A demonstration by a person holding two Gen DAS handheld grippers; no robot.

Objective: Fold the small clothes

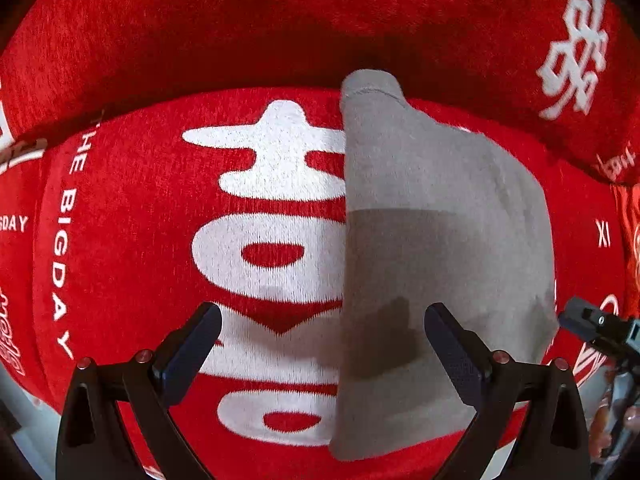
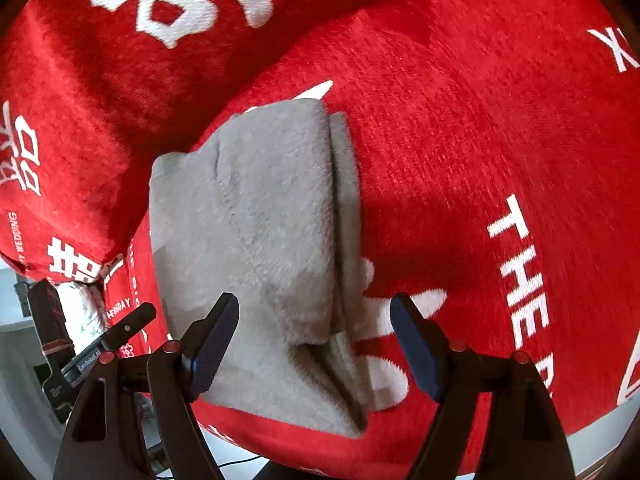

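A small grey fleece garment lies folded lengthwise on a red cushion with white characters. My left gripper is open and empty, hovering over the garment's near left edge. In the right wrist view the same garment shows a folded edge along its right side. My right gripper is open and empty, its fingers straddling the garment's near end. The right gripper also shows at the right edge of the left wrist view.
A red backrest cushion with white print rises behind the seat. The left gripper's body shows at the lower left of the right wrist view. A pale floor and a cable lie below the cushion's front edge.
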